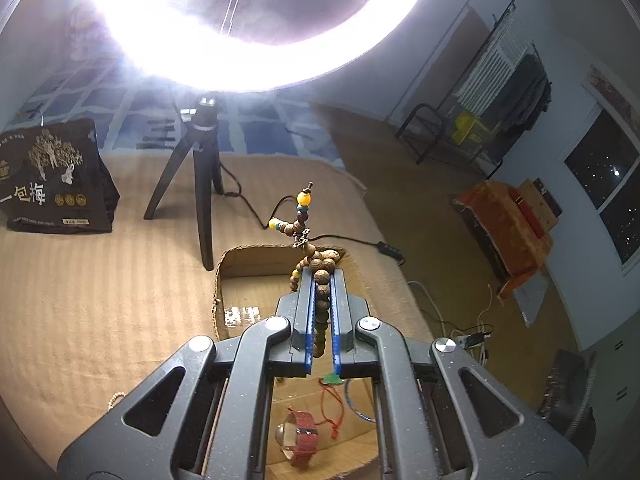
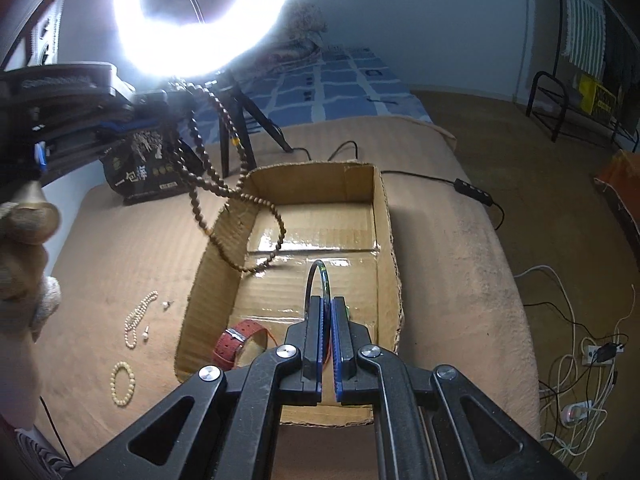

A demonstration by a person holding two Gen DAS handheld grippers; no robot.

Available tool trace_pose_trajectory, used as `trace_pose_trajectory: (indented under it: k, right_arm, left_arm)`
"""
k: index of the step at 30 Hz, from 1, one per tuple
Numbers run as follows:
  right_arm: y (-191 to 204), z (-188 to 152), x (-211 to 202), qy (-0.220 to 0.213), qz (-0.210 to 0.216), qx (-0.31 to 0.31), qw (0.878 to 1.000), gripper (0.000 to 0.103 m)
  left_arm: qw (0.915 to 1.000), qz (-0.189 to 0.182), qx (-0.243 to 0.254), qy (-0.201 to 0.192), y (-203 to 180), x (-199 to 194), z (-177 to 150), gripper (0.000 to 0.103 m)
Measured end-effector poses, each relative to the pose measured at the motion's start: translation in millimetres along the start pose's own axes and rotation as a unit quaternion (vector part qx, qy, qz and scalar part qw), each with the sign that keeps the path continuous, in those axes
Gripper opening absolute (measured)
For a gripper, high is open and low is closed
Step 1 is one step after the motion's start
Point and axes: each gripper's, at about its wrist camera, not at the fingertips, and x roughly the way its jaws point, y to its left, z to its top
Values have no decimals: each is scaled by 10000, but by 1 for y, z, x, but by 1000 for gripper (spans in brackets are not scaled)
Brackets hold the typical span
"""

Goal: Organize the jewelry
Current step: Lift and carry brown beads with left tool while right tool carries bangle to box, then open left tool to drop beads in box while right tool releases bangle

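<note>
beads (image 1: pixel 321 280) clamped in your left gripper (image 1: pixel 321 276) hang over the box (image 2: pixel 384 216), bangle (image 2: pixel 318 280) pinched in the right gripper (image 2: pixel 327 308); lower both inside before letting go.

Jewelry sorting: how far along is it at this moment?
Done: red-strap watch lies in the cardboard box. In hand: left gripper clamps the wooden bead strand above the box; right gripper holds a thin bangle. Left: pearl strand, bead bracelet, earrings.

The left hand-held gripper (image 1: pixel 322 280) clamps a wooden bead string (image 1: pixel 320 264) above the cardboard box (image 1: pixel 218 280).
</note>
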Motion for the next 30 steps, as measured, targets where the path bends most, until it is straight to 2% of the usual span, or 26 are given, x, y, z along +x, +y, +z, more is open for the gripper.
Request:
trace_pose_trajectory:
  k: [7, 13, 14, 16, 17, 18, 20, 24, 28, 30]
  right_arm:
    - [-8, 0, 8, 99, -30, 84, 9999, 1]
    - [-8, 0, 10, 123, 3, 117, 9999, 2]
    - [-8, 0, 10, 103, -11, 111, 9999, 4]
    - [-8, 0, 9, 56, -56, 100, 9999, 25]
    - [-9, 0, 8, 15, -81, 98, 9999, 35]
    - [-8, 1, 7, 0, -94, 99, 9999, 37]
    - [-8, 2, 4, -30, -79, 103, 9999, 37]
    - [-8, 3, 0, -98, -88, 80, 9999, 49]
    - [-3, 3, -8, -203, -52, 3, 9998, 51]
    - [-1, 3, -14, -283, -70, -22, 9996, 57]
  left_arm:
    - [9997, 113, 7, 233, 10, 20, -9, 4]
    - [9994, 1, 67, 337, 10, 25, -15, 4]
    - [9993, 21, 103, 352, 9, 25, -15, 4]
    - [9992, 45, 144, 368, 7, 23, -16, 8]
    - [9992, 62, 149, 375, 7, 22, -17, 15]
    - [9992, 76, 153, 367, 7, 21, -18, 19]
    - [9992, 123, 176, 334, 7, 16, -18, 19]
    - [9992, 195, 173, 303, 11, 7, -22, 19]
    - [9989, 333, 239, 244, 17, -9, -29, 19]
    - [9987, 393, 251, 205, 21, -19, -33, 19]
